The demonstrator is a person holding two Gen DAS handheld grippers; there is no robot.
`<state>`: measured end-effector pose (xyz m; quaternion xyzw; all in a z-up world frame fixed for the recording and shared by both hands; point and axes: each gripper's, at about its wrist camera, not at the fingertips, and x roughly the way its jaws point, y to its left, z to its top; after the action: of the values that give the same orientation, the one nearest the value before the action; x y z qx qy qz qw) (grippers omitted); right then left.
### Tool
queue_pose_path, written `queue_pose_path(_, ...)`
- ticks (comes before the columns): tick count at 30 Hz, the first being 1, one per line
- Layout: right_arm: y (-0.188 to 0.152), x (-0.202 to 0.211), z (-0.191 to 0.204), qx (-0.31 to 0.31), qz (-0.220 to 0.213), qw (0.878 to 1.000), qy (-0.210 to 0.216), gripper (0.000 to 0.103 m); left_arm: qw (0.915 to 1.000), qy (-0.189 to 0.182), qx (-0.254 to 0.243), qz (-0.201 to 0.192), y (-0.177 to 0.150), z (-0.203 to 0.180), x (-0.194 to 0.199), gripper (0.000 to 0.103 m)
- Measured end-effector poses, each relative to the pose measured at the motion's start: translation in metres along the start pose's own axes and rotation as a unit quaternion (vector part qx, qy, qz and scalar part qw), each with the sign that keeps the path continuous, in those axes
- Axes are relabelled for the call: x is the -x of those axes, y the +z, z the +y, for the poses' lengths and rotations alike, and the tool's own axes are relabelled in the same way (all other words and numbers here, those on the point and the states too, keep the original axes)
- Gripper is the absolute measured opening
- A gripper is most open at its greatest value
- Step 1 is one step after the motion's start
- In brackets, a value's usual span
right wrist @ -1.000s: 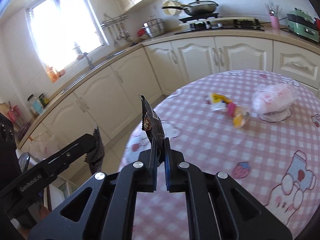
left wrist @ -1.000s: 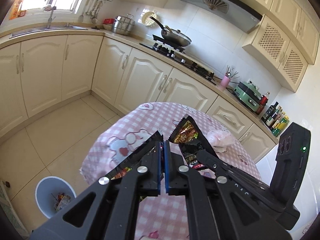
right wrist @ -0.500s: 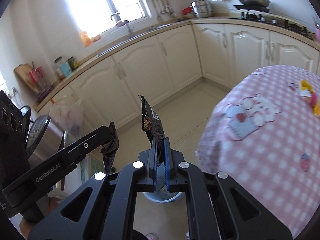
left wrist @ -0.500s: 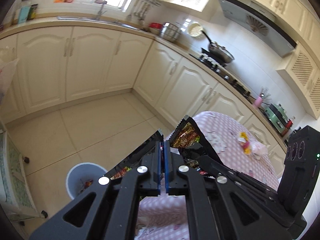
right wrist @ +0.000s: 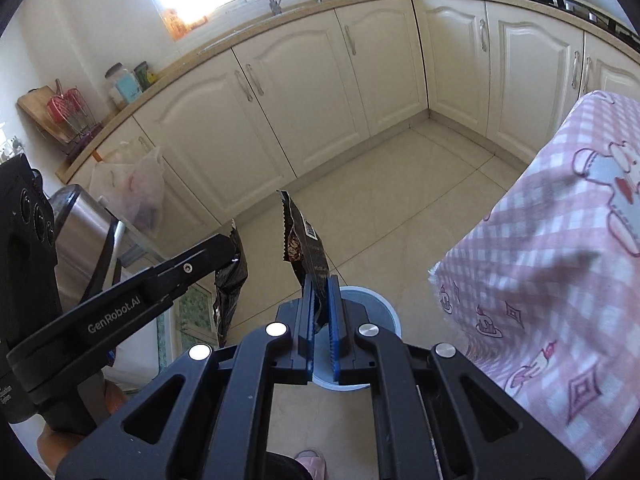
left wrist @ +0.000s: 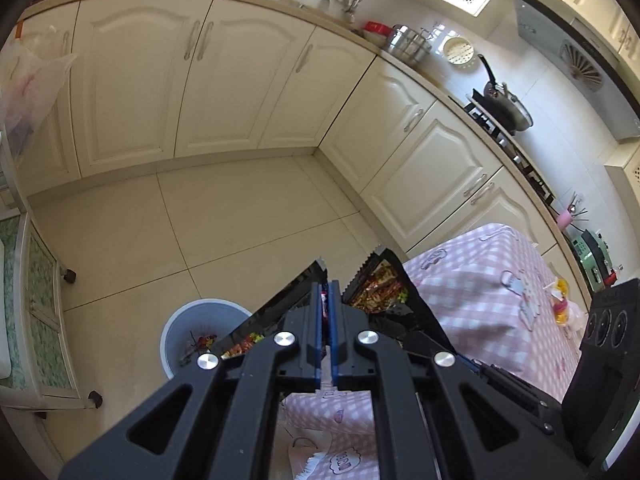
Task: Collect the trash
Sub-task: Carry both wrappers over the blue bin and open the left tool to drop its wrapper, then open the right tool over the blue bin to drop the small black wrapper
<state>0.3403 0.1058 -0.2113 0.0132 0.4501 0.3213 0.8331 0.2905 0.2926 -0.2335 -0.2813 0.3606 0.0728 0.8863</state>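
My left tool point(left wrist: 329, 300) is clamped on a black snack wrapper point(left wrist: 280, 312); my right tool point(right wrist: 319, 300) pinches a second wrapper point(right wrist: 304, 244) upright; both hang above the floor, over the grey bin point(left wrist: 200, 332) beside the pink-clothed counter point(left wrist: 480, 280).

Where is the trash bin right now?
The bin stands on the floor tiles beside the table; in the right wrist view it sits just beyond the right gripper.
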Motion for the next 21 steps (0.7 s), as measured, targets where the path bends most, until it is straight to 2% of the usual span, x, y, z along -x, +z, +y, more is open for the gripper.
queue_pose_path(4,0.002,-0.014,-0.005,-0.004,0.008,1.000,-0.005,0.005,0.9997,0.022,-0.008,0.007,0.004,0.005,-0.016,0.011)
queue_pose_path(10,-0.001,-0.025,-0.008,-0.006,0.020,1.000,-0.007,0.005,0.9993,0.031,0.000,0.021,0.002,0.016,-0.026,0.017)
queue_pose_path(21,-0.005,-0.033,0.003,-0.003,0.031,1.000,-0.003,0.005,0.9988,0.038,0.007,0.029,-0.003,0.024,-0.019,0.019)
